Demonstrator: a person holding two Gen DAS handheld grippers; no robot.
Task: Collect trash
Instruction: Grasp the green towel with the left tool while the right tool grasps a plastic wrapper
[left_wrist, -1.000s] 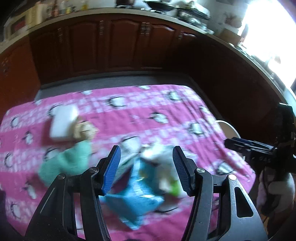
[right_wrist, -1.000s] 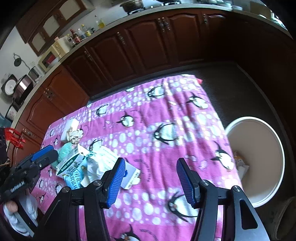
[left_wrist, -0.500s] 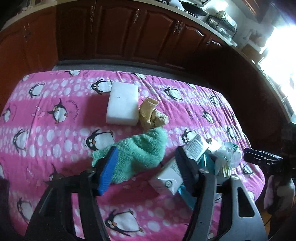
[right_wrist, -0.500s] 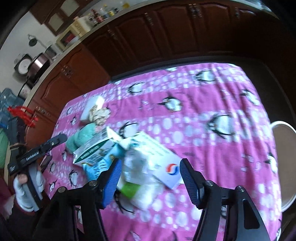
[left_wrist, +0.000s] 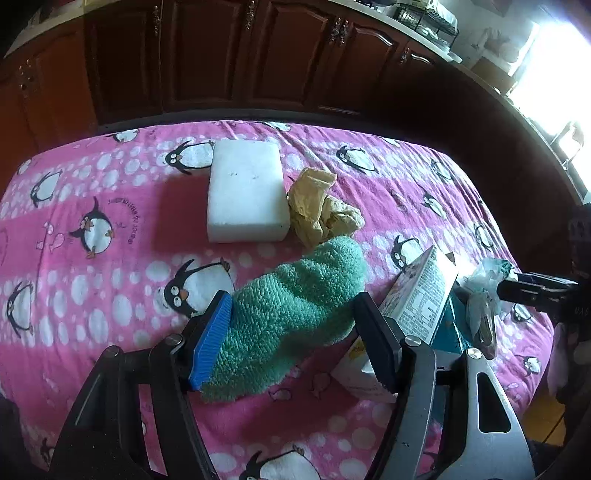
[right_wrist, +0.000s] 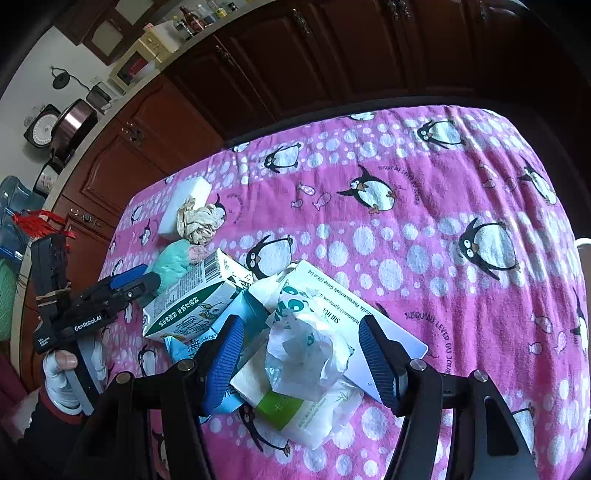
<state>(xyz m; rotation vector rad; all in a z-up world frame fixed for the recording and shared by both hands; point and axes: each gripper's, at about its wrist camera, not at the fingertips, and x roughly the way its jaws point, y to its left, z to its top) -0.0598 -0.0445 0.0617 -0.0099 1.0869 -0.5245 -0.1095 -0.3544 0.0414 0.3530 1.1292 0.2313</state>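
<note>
Bare pink penguin cloth (right_wrist: 461, 206) right of the trash pile (right_wrist: 295, 332).

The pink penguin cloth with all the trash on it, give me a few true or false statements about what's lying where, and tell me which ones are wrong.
1. The white foam block lies flat on the pink penguin cloth. True.
2. The crumpled yellowish paper lies right beside the foam block. True.
3. The green fuzzy cloth is draped over the foam block. False: it lies on the pink cloth, nearer the camera, between the left gripper fingers.
4. The right gripper is clamped on a glass bottle. False: it is open over a crumpled plastic bag.
5. A printed carton lies on its side. True.
</note>
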